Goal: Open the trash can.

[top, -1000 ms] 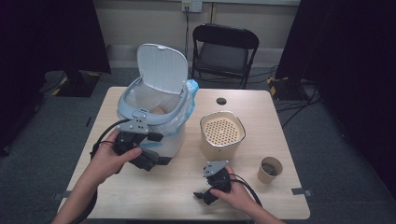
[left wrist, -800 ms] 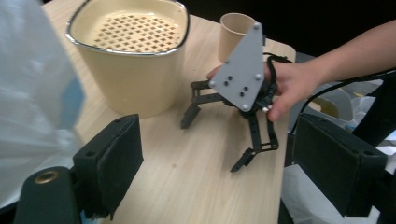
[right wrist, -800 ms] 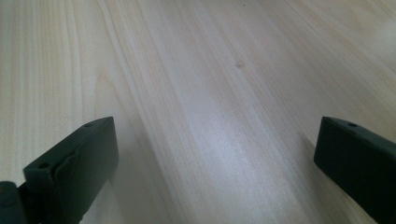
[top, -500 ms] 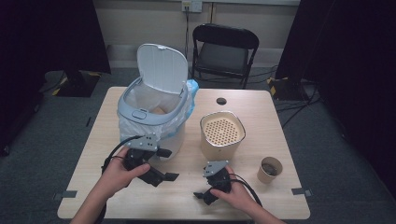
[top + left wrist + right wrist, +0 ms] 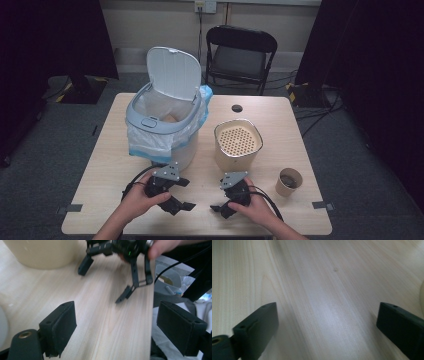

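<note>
The left gripper (image 5: 184,194) and the right gripper (image 5: 218,200) are held low over the wooden table (image 5: 200,220), jaws released, nothing grasped.

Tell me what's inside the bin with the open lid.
The bin is lined with a white plastic bag folded over its rim, and a tan object shows near the top. The front rim hides everything deeper down.
</note>
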Demonstrator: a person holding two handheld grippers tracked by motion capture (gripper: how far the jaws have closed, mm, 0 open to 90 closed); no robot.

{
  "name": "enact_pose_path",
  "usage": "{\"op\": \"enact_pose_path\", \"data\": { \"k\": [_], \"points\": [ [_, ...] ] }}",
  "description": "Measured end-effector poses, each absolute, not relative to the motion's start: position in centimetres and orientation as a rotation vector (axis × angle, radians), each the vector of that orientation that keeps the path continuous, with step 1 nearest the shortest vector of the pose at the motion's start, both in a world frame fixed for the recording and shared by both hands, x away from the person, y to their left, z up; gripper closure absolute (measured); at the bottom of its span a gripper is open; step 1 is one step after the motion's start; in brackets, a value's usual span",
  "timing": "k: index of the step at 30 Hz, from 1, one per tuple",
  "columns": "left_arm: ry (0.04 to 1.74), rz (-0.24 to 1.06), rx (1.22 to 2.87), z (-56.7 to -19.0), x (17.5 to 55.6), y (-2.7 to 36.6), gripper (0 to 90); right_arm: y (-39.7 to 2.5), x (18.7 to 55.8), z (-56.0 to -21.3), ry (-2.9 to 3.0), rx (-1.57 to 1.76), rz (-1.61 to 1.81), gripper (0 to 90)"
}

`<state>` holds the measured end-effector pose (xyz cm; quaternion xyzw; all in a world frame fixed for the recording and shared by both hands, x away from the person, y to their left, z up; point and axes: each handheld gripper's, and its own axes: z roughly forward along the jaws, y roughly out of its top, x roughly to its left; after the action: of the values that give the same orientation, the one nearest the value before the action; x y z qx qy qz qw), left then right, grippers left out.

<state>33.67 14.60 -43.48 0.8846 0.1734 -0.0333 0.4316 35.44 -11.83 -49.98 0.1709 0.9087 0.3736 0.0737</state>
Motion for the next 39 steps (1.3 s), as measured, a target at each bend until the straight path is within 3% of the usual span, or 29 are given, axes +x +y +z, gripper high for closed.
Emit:
{"op": "enact_pose_path", "data": {
  "k": [4, 5, 18, 29, 39],
  "points": [
    [0.437, -0.095, 2.221, -45.2, 33.7, 14.4, 15.5, -12.3, 35.6, -49.6, 2.72, 0.539, 1.128, 17.2],
    [0.438, -0.096, 2.227, -45.6, 33.7, 14.3, 15.5, -12.4, 35.6, -49.5, 2.719, 0.547, 1.117, 14.3],
    [0.462, -0.018, 2.265, -48.0, 34.3, 14.7, 15.6, -14.3, 36.0, -48.4, 2.714, 0.569, 1.131, 14.8],
    [0.364, 0.048, 2.342, -49.0, 34.4, 14.6, 15.7, -16.6, 35.3, -47.3, 2.748, 0.548, 1.104, 14.9],
    [0.301, 0.112, 2.314, -49.9, 34.6, 14.8, 13.0, -18.5, 35.2, -46.0, 2.741, 0.596, 1.106, 14.8]
  ]
}}
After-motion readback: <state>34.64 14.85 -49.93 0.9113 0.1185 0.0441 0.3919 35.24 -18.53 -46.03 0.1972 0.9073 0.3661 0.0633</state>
